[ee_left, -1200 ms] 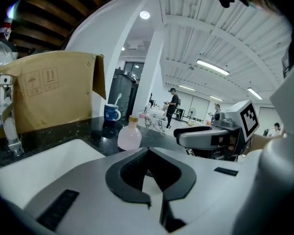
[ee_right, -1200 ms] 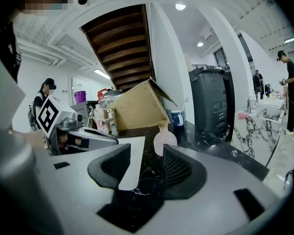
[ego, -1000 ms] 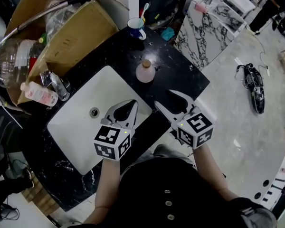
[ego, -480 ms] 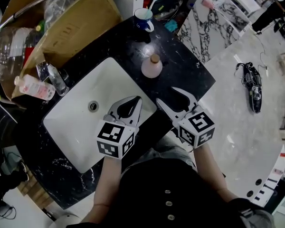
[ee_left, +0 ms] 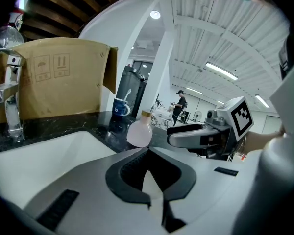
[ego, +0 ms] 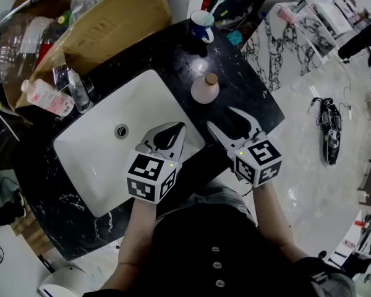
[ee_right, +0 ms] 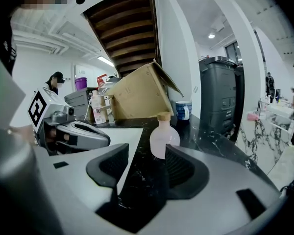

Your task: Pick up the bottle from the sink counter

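The bottle stands upright on the counter, its long axis vertical and its neck pointing straight up. It is squat and round-bellied, of frosted pale-pink material that looks smooth, with a short neck closed by a tan, cork-like stopper. In the right gripper view the bottle rises straight ahead of the right gripper, just past its fingertips and a little toward the right-hand one. From the head view it is clear of both tips, touching neither.

The right gripper has its fingers moderately apart. They have just been opening, and only bare counter shows between the ribbed dark pads, with nothing held. Its shells are smooth grey plastic, curved like a beak.

The left gripper is beside it, over the near edge of the sink. Its fingers meet at the tips, leaving an oval hollow behind them with nothing in it. From the left gripper, the bottle is ahead and slightly left of the closed tips, well beyond them.

The counter is glossy black stone flecked with white veins. The sink is a white rectangular basin with rounded corners and a round metal drain. Farther beyond the bottle from the fingers stands a blue mug with a white utensil in it. To the far left of the fingertips a large brown cardboard box sits behind the sink.
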{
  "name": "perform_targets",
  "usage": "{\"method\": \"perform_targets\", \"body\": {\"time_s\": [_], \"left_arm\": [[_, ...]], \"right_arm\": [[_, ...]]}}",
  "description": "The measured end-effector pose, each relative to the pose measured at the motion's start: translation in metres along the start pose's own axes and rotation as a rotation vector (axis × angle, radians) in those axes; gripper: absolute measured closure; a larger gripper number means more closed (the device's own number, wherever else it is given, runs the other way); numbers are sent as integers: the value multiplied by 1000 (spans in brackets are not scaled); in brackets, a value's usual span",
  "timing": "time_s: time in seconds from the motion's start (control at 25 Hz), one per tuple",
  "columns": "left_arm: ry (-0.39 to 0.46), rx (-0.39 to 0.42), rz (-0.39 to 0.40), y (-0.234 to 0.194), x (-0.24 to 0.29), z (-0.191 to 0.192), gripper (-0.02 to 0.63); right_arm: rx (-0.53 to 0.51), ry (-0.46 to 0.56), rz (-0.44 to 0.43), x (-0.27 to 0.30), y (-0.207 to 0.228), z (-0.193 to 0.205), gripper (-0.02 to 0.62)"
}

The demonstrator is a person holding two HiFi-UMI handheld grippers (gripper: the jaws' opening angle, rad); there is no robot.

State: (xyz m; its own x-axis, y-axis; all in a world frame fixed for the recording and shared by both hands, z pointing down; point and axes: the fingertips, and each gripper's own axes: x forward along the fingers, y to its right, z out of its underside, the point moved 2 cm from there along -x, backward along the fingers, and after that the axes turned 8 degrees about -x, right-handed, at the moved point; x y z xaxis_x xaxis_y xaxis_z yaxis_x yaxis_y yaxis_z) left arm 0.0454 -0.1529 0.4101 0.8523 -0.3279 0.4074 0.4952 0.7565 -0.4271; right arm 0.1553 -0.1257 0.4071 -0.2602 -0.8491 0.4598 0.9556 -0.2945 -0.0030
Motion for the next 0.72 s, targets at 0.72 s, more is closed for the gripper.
{"method": "perform_targets", "body": {"time_s": [0.72], "left_arm": [[49, -92, -179, -12, 15, -3, 589]], "right_arm": [[-149, -77, -166, 42, 42, -8, 268]]}}
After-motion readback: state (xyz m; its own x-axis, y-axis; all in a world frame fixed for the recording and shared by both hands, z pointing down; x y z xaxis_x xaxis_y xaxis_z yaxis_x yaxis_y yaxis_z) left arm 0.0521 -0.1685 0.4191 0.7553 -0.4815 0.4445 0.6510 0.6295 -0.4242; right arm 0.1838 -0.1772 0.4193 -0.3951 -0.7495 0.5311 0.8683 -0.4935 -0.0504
